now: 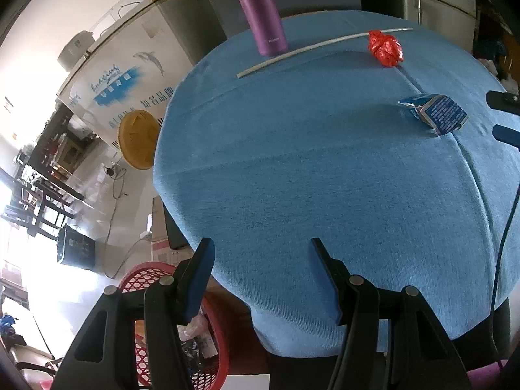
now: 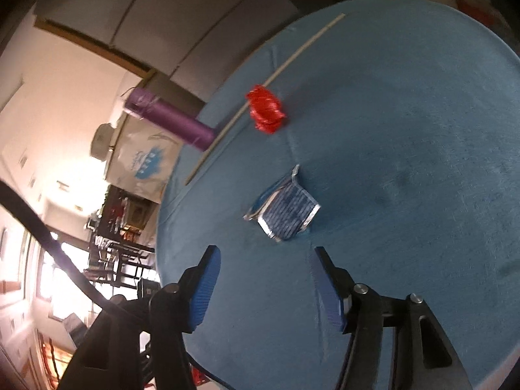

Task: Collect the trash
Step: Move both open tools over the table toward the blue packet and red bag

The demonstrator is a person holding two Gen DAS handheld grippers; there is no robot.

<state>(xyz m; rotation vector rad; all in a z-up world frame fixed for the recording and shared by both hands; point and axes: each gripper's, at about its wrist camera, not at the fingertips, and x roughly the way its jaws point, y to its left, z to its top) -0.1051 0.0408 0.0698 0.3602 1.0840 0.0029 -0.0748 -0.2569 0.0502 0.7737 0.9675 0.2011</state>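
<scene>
Desk: round top under a blue cloth [image 1: 292, 162], with creases running across the fabric; most of the cloth lies bare.
Crumpled blue packet: lies on the cloth [image 2: 284, 214], blue print with silver torn edges, just ahead of the right tongs and apart from them; in the left wrist view it sits near the right edge [image 1: 435, 113].
Red wrapper: a crumpled red foil ball [image 1: 385, 47] farther back on the cloth, touching or just beside the thin stick.
Thin stick: long pale rod [image 1: 321, 45] lying across the far part of the desk, one end close to the bottle's base.
Purple bottle: stands upright [image 1: 260, 13] near the desk's far edge.
Red basket: mesh plastic basket [image 1: 143, 276] on the floor beside the desk, below the left tongs, with scraps inside it.
Room: white chest freezer [image 1: 120, 74] with blue lettering, a yellow round disc [image 1: 138, 139] leaning by it, dark shelving and bright glare at the left; a cable trails on the floor.
Left tongs: tilted down over the near edge of the desk [image 1: 261, 279], jaws apart, nothing between them.
Right tongs: pointed down at the cloth [image 2: 265, 289], jaws apart and empty, blue pads facing each other; their tips also show at the right edge of the left wrist view.
</scene>
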